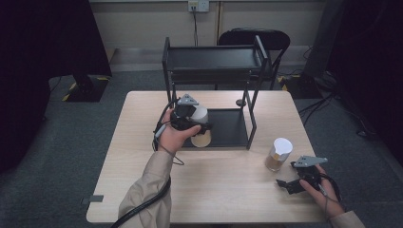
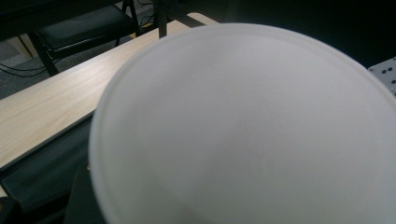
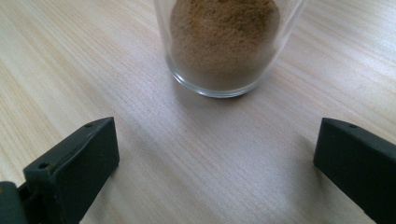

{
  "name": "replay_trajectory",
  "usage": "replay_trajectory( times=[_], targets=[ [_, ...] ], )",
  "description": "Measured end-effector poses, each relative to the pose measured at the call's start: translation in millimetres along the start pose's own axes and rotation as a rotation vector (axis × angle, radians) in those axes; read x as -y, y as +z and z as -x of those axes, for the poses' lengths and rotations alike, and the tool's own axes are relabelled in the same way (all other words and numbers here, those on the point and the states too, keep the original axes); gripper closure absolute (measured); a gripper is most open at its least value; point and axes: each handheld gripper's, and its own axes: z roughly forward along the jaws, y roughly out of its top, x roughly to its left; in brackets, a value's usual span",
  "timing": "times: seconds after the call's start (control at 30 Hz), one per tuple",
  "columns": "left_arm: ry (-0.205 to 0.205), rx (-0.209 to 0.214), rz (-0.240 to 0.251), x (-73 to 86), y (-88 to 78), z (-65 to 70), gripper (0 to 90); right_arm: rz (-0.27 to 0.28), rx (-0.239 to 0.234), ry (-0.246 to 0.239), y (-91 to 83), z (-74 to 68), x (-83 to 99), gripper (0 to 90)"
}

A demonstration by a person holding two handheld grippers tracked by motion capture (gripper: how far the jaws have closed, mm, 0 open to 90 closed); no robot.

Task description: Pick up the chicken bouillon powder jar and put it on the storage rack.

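My left gripper [image 1: 192, 124] pinches the first jar [image 1: 199, 127] between its fingers at the rack [image 1: 214, 59], while the second jar [image 3: 224, 42] waits ahead of my right gripper's [image 3: 215, 154] spread fingers.

Black shelf rack [image 1: 211, 59] on wooden table [image 1: 142, 118]; folding chair [image 1: 252, 37] behind.

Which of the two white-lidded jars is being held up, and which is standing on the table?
The jar by the black rack is held in the left gripper; the other jar stands free before the open right gripper.
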Motion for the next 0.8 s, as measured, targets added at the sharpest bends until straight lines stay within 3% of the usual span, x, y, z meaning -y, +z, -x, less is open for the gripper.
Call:
replay_trajectory(
  times=[0.67, 0.8],
  targets=[
    [-0.008, 0.010, 0.011, -40.8, -9.9, -2.6, 35.8, 0.000, 0.000, 0.000, 0.0, 0.0, 0.0, 0.0],
    [0.010, 0.001, -0.009, -52.9, -11.3, -0.4, 35.8, 0.000, 0.000, 0.000, 0.0, 0.0, 0.0, 0.0]
  ],
)
